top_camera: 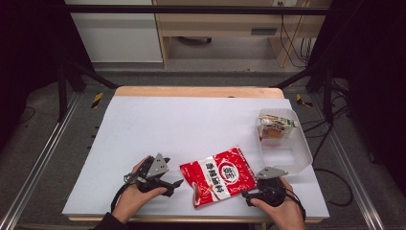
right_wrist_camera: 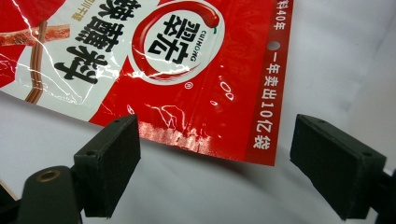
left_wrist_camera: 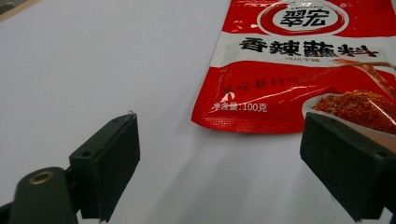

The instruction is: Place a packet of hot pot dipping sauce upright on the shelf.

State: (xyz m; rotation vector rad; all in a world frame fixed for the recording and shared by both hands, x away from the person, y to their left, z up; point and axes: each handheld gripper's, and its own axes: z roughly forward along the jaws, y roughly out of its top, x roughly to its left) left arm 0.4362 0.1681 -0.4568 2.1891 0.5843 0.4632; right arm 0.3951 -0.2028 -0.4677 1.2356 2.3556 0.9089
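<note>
Pouch (top_camera: 218,176) flat between open left hand-held gripper (top_camera: 176,184), open right hand-held gripper (top_camera: 245,195); bin (top_camera: 300,155) beyond.

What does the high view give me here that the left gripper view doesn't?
High view alone: the clear plastic bin at the table's right with a small packet inside, plus the right gripper at the red pouch's near right corner. Left gripper view alone: the pouch's bottom seal and the small weight print beside it, seen between wide-open jaws. Both: the red seasoning pouch lying flat on the white table, with the left gripper open and not touching it.
</note>
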